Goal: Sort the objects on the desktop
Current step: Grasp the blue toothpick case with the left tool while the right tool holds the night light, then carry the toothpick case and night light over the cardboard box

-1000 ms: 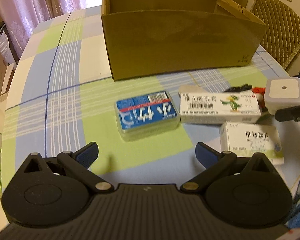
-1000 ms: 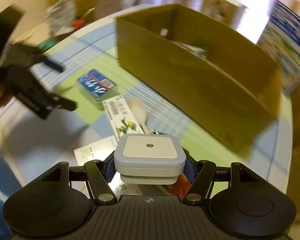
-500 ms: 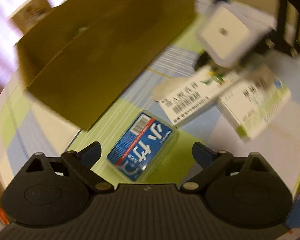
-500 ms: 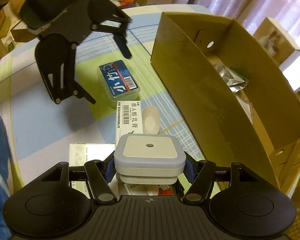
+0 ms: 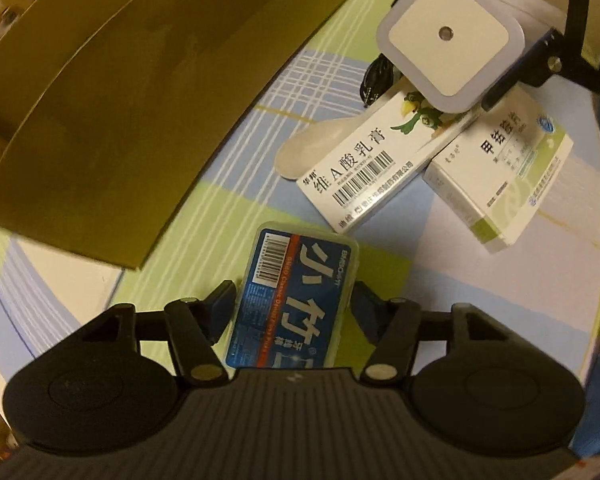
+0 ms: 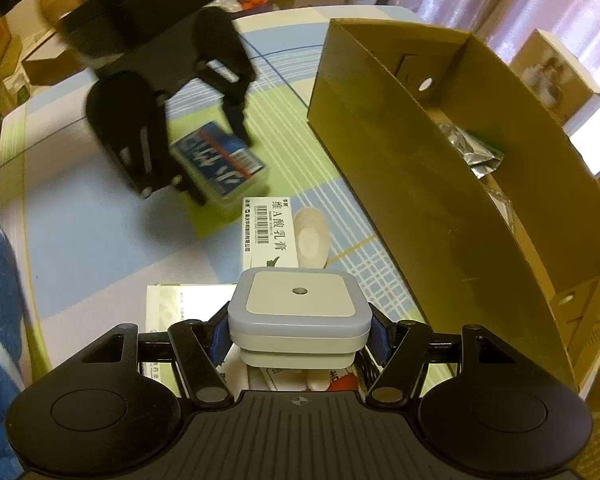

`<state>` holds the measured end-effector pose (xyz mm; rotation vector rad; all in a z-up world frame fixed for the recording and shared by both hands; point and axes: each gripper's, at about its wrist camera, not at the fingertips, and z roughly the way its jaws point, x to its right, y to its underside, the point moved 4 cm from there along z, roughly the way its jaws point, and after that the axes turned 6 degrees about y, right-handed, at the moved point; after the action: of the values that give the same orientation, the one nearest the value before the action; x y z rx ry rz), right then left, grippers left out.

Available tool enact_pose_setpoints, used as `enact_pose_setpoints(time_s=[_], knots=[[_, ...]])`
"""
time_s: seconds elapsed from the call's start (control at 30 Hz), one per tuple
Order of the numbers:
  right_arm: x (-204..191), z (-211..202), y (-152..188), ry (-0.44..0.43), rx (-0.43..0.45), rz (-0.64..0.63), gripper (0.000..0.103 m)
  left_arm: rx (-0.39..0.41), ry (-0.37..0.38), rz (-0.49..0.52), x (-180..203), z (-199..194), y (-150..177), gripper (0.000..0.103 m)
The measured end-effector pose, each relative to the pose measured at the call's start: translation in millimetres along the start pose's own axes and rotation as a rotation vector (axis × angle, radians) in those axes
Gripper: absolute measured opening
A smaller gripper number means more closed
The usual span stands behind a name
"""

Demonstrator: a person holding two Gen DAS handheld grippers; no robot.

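Checked tablecloth (image 5: 480,300) lies under both tools: the left gripper (image 5: 294,304) pinches the blue case (image 5: 296,300) between its fingers, the right gripper (image 6: 298,330) clamps the white square device (image 6: 300,308), so next, probably, each load goes into the cardboard box (image 6: 420,184) ahead and to its right.

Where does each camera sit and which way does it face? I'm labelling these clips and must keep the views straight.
Left wrist: on the left gripper, looking down along its fingers at the blue box between them; beyond, the cardboard box.
Right wrist: on the right gripper, facing across the table; its fingers grip the white square device.
Shared: both boxes, the device, each other's gripper.
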<state>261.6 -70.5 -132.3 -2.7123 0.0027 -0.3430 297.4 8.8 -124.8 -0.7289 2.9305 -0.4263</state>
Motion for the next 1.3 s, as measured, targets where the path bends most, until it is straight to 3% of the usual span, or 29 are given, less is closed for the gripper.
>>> enact_pose_setpoints(time_s=[0.27, 0.63, 0.93, 1.3], knots=[[4, -19, 11, 0.040, 0.013, 0.104, 0.062, 0.013, -0.030, -0.169, 28, -12, 6, 0.056], [14, -73, 27, 0.116, 0.052, 0.226, 0.062, 0.093, -0.119, -0.444, 43, -67, 1, 0.056], [19, -114, 34, 0.151, 0.100, 0.305, 0.062, 0.160, -0.212, -0.521, 55, -120, -8, 0.056], [43, -138, 41, 0.180, 0.131, 0.389, 0.062, 0.227, -0.220, -0.558, 61, -148, -32, 0.056]])
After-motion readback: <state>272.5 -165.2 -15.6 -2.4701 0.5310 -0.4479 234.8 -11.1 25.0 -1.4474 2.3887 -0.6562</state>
